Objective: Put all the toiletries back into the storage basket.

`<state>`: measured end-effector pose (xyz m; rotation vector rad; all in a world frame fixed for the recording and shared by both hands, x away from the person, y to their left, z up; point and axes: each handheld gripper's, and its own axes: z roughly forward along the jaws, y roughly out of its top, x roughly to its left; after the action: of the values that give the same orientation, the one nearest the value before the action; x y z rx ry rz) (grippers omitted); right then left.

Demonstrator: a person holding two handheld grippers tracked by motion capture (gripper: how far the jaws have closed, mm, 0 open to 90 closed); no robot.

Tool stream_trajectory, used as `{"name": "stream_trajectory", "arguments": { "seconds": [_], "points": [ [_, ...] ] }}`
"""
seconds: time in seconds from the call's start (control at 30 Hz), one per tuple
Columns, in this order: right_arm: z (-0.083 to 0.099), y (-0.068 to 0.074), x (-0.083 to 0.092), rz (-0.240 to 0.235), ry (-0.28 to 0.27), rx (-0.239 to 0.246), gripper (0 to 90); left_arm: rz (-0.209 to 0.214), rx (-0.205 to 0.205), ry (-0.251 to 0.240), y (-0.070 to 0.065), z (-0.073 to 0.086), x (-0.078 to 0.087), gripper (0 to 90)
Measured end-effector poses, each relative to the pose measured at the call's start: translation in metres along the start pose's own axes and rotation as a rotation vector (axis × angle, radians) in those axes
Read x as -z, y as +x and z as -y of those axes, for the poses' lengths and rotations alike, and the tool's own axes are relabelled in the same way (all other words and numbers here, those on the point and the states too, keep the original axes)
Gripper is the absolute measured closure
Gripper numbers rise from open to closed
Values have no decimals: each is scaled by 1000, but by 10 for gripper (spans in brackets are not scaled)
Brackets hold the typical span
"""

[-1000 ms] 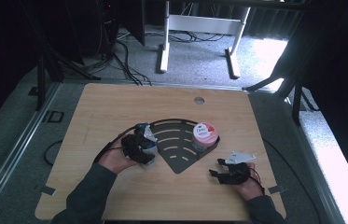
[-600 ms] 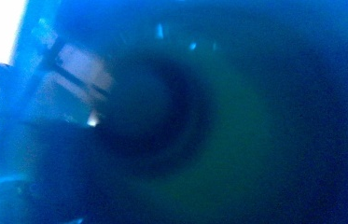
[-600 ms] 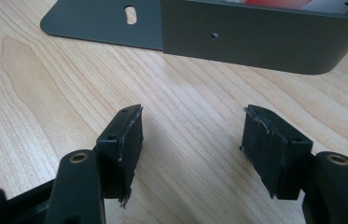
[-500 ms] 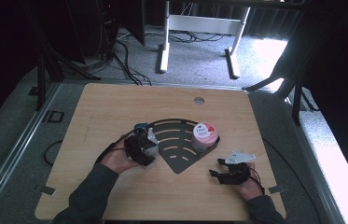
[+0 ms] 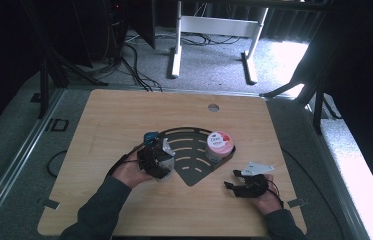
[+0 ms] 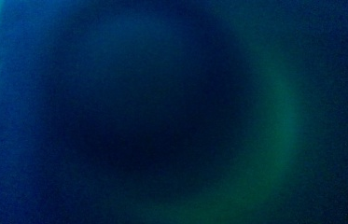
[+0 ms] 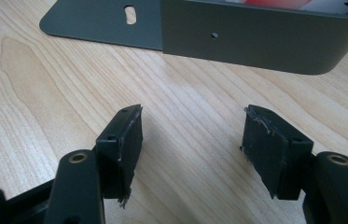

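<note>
A dark grey slotted rack [image 5: 194, 155] lies on the pale wood-grain table [image 5: 124, 115], holding a pink-lidded tub [image 5: 220, 144].

A pale wood-grain table [image 7: 45, 93] is showing a smooth, faintly satin top. The dark grey fan-shaped rack [image 7: 255, 42] is looking like matt painted sheet metal, slotted and bent at its rim. The right gripper [image 7: 192, 149] is wearing matt black, rubbery pads [image 7: 267, 149] with frayed edges. A round tub [image 5: 220, 145] is carrying a glossy printed lid.

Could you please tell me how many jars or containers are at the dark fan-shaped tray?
2: a white-lidded tub in the tray's right corner, and a blue-topped container at its left edge, by the left gripper.
</note>
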<state>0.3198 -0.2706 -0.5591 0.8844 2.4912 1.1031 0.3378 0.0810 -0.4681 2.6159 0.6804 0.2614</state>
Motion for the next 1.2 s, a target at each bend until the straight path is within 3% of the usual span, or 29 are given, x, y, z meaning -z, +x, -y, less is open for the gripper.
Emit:
{"name": "stream_trajectory", "arguments": {
  "seconds": [0.4, 0.8, 1.2],
  "points": [
    [0, 0, 0, 0, -1, 1, 375, 1, -2, 19, -2, -4, 1, 550],
    [0, 0, 0, 0, -1, 0, 375, 4, -17, -14, -5, -16, 13, 551],
    [0, 0, 0, -1, 0, -1, 375, 7, -18, -22, -6, -28, 11, 551]
  ]
}}
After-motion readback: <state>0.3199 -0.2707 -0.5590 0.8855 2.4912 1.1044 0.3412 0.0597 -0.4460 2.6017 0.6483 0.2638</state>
